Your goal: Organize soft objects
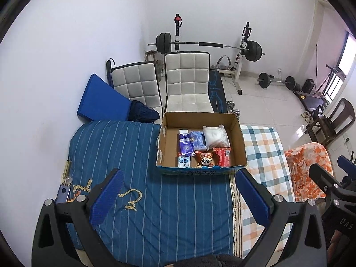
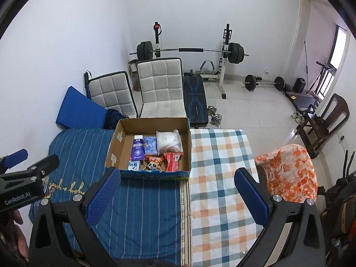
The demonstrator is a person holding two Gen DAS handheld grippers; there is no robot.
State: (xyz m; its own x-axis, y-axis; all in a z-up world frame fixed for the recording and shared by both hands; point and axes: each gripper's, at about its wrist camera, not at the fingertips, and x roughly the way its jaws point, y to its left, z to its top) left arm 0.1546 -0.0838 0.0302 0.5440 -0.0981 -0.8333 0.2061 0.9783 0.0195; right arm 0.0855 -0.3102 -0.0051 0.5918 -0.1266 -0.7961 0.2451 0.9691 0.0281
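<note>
An open cardboard box [image 1: 239, 142] stands on a bed where a blue striped quilt [image 1: 124, 146] meets a checked sheet [image 1: 264, 151]. In it lie a white soft bag [image 1: 215, 136], a blue pack [image 1: 197, 140], a purple carton [image 1: 185, 145], a red packet [image 1: 223, 155], a panda toy [image 1: 205, 161] and a Pure Milk carton [image 1: 184, 162]. My left gripper [image 1: 178, 198] is open and empty, above the quilt short of the box. My right gripper [image 2: 178, 198] is open and empty, over the seam; the box [image 2: 188, 146] lies ahead of it.
An orange flowered blanket [image 2: 289, 173] lies over a chair right of the bed. Two white padded chairs [image 1: 187, 82] and a blue cushion [image 1: 100, 98] stand behind the box. A barbell rack [image 1: 207, 44], weights and a wooden chair [image 1: 331, 120] are further off.
</note>
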